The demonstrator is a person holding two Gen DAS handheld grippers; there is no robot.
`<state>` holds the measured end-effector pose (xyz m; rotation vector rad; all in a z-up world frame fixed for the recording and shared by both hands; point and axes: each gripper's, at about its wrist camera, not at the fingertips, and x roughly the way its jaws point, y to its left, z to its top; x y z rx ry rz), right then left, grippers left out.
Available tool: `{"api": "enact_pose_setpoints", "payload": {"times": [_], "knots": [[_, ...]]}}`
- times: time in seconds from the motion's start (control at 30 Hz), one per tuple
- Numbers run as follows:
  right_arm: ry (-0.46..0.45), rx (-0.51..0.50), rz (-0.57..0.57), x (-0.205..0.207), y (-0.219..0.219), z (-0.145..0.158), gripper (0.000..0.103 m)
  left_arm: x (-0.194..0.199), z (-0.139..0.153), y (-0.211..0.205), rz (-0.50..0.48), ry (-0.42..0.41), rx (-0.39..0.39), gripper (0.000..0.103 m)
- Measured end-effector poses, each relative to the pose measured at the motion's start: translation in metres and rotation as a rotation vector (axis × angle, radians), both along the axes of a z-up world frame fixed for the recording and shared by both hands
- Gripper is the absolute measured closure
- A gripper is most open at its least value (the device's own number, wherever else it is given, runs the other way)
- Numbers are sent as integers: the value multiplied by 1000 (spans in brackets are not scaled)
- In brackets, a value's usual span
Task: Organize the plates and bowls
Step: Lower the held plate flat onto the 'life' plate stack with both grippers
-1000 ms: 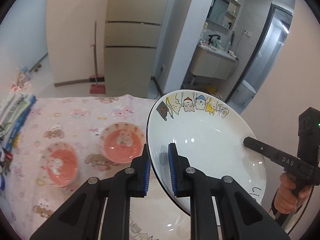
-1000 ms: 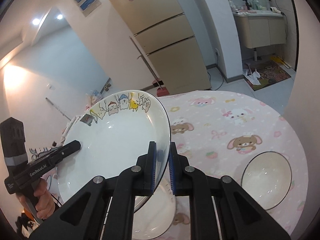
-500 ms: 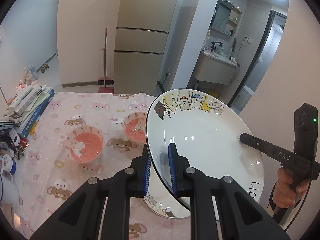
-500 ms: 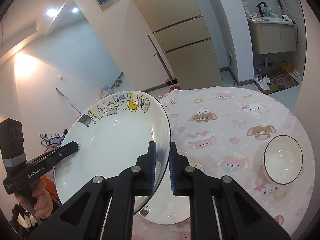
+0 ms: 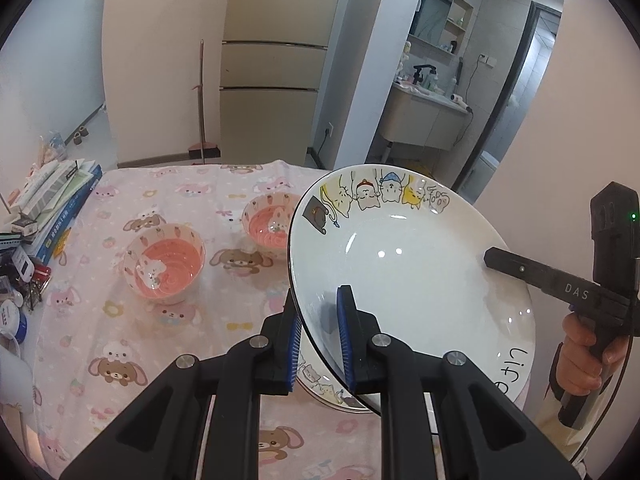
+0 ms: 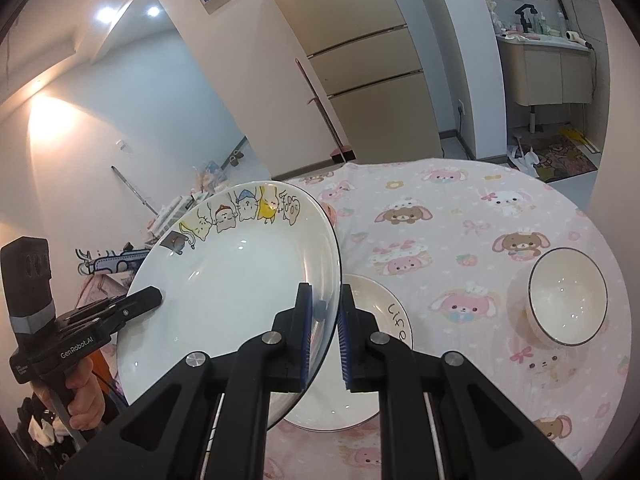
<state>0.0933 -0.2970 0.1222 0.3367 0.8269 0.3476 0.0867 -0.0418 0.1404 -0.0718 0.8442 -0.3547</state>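
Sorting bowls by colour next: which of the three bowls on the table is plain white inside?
The white bowl with the thin dark rim, alone on the right. The two pink bowls have salmon insides with rabbit pictures.

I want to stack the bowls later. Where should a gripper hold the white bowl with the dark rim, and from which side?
Grip the white bowl by its thin rim, coming from above, one finger inside and one outside. It stands upright and open on the tablecloth, with nothing close around it; its rounded wall would probably slip from a side grip.
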Motion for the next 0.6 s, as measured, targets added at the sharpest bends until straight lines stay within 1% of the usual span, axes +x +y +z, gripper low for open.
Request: {"api": "enact_pose_setpoints", "payload": {"times": [0.17,0.6], "knots": [[25,-29,19,0,5,-17,91,3,-21,1,7,27,15,85],[97,-34,40,5,10,-63,91,11,-69,3,-9,97,38,85]]}}
